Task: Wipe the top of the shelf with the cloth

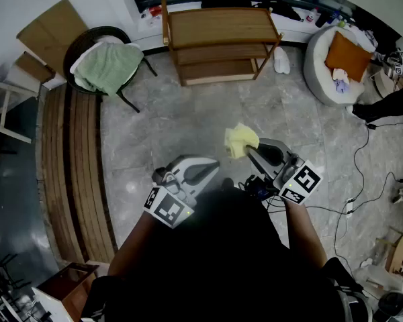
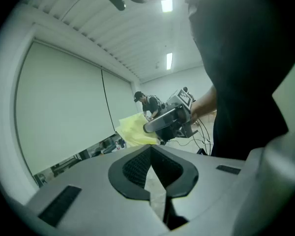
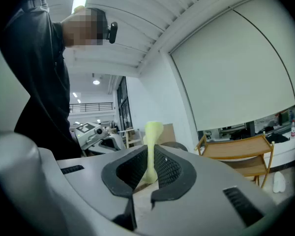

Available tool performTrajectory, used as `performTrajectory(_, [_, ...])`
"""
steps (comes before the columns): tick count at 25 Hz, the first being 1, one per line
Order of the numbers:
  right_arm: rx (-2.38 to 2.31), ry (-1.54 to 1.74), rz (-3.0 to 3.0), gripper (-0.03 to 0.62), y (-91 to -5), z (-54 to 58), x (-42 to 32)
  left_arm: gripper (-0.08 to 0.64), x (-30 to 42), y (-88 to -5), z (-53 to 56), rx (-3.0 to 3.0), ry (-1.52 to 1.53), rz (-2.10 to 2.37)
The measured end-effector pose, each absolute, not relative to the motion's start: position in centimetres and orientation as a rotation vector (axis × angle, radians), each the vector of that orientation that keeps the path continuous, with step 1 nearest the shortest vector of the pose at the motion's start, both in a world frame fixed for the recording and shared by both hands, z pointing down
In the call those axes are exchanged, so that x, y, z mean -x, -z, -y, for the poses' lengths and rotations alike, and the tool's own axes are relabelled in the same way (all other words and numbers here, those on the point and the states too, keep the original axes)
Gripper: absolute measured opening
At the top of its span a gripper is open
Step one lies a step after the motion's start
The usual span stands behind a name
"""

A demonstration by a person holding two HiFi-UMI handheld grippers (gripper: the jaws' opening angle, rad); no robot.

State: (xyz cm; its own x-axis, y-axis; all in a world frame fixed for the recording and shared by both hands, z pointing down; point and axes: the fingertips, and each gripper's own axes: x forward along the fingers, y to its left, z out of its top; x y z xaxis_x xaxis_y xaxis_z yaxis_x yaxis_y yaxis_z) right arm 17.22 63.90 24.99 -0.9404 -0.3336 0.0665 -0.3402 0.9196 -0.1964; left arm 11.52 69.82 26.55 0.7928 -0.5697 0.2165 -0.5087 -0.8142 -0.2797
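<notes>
A three-tier wooden shelf (image 1: pixel 218 25) stands on the far side of the grey floor, well away from both grippers. My right gripper (image 1: pixel 250 153) is shut on a yellow cloth (image 1: pixel 241 140), which bunches out past its tips. In the right gripper view the cloth (image 3: pixel 151 136) rises as a thin pinched strip between the jaws, with the shelf (image 3: pixel 238 149) off to the right. My left gripper (image 1: pixel 203 172) is held low beside it, shut and empty. The left gripper view shows its pads (image 2: pixel 137 168) meeting, with the cloth (image 2: pixel 134 132) and the right gripper (image 2: pixel 168 121) beyond.
A dark chair with a green towel (image 1: pixel 107 67) stands left of the shelf. A white bottle (image 1: pixel 281 60) sits by the shelf's right leg. A round white seat with an orange cushion (image 1: pixel 346 56) is at the right. Wooden slats (image 1: pixel 74 173) run along the left; cables (image 1: pixel 363 173) trail at the right.
</notes>
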Motion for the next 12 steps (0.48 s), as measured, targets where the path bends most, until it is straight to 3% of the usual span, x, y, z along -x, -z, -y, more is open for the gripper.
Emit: performTrajectory(12, [-0.509, -0.272, 3.013, 0.044, -26.6, -61.0, -18.8, 0.011, -14.5, -30.4, -66.0, 3.026, 0.537, -0.877])
